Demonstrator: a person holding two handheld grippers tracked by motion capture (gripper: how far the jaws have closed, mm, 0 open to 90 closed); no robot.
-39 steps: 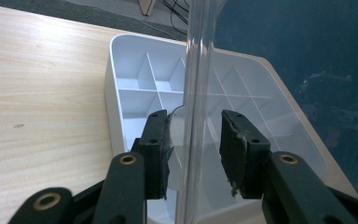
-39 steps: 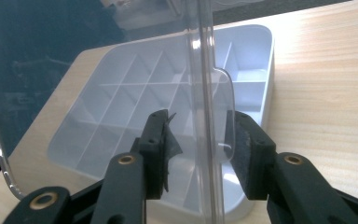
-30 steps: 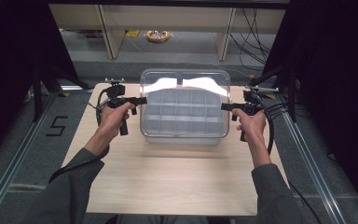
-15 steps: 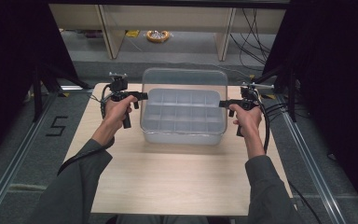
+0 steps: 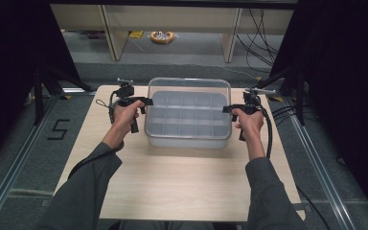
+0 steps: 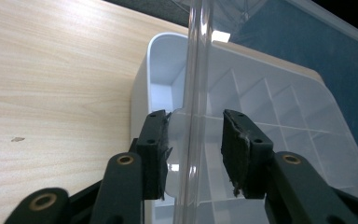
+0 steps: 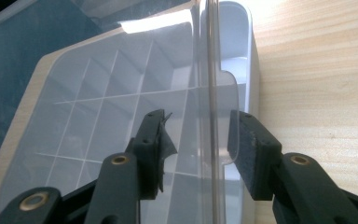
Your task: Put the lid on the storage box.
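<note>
A clear plastic lid (image 5: 188,85) hangs just over a white box with several compartments (image 5: 188,130) at the middle of the table. My left gripper (image 5: 148,101) reaches in at the lid's left edge and my right gripper (image 5: 225,109) at its right edge. In the left gripper view my jaws (image 6: 193,144) straddle the lid's rim (image 6: 192,70) with a gap at each pad. In the right gripper view the rim (image 7: 210,56) also runs between the jaws (image 7: 198,144), touching neither pad; these jaws have just been opening a little.
The box stands on a light wooden table (image 5: 172,182) with bare wood toward the front. Black cables (image 5: 270,134) trail from the right gripper. Dark floor, metal rails and shelving legs surround the table.
Both hands have come down with the lid, which now lies lower and closer over the white box. The glare on the lid has gone.
</note>
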